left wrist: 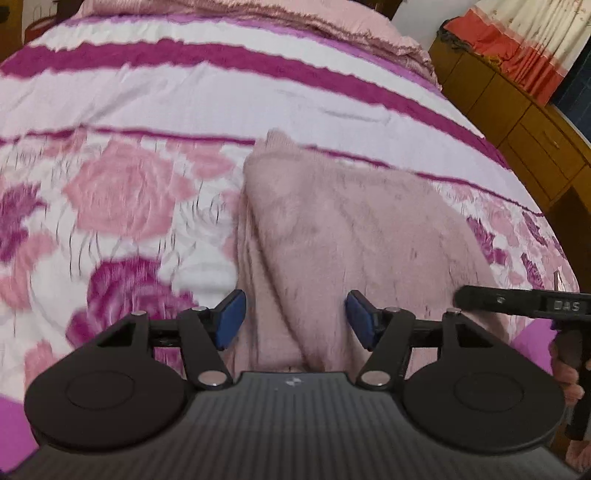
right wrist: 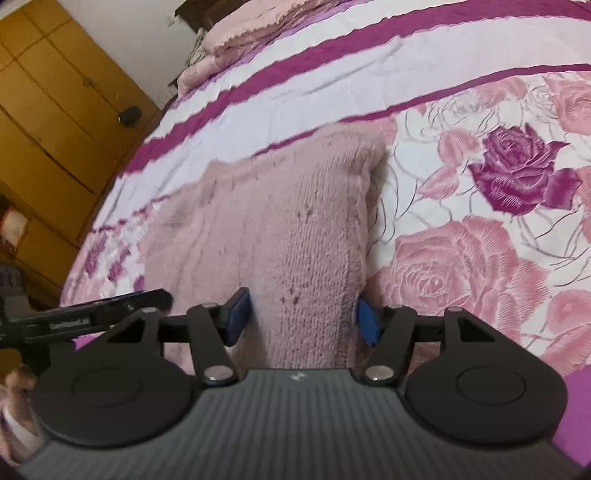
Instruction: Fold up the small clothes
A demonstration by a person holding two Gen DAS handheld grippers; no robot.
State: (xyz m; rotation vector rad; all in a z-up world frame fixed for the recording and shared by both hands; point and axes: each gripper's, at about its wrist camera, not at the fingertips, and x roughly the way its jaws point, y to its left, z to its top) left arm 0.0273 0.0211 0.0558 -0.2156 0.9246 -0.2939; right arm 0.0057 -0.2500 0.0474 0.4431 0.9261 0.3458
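Pink knit garment (left wrist: pixel 354 236) on floral bedspread (left wrist: pixel 122 192), lying ahead of both sets of jaws, near end running between them. Side panels look folded inward into long narrow stack — lengthwise fold likely done, crosswise fold left.

Left gripper (left wrist: pixel 295 319): jaws spread, pads clear of knit. Right gripper (right wrist: pixel 301 317): jaws spread, knit between, not pinched.

Nearby — wooden cabinets (right wrist: pixel 55 122), curtain (left wrist: pixel 524 40), pillow (right wrist: pixel 251 29). Nothing blocking.

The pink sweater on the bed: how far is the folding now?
Done: the pink sweater lies on the bedspread as a narrow, layered bundle, so some folds look made. In hand: nothing; the left tongs and right tongs stand open around its near end. Left: probably a final fold.
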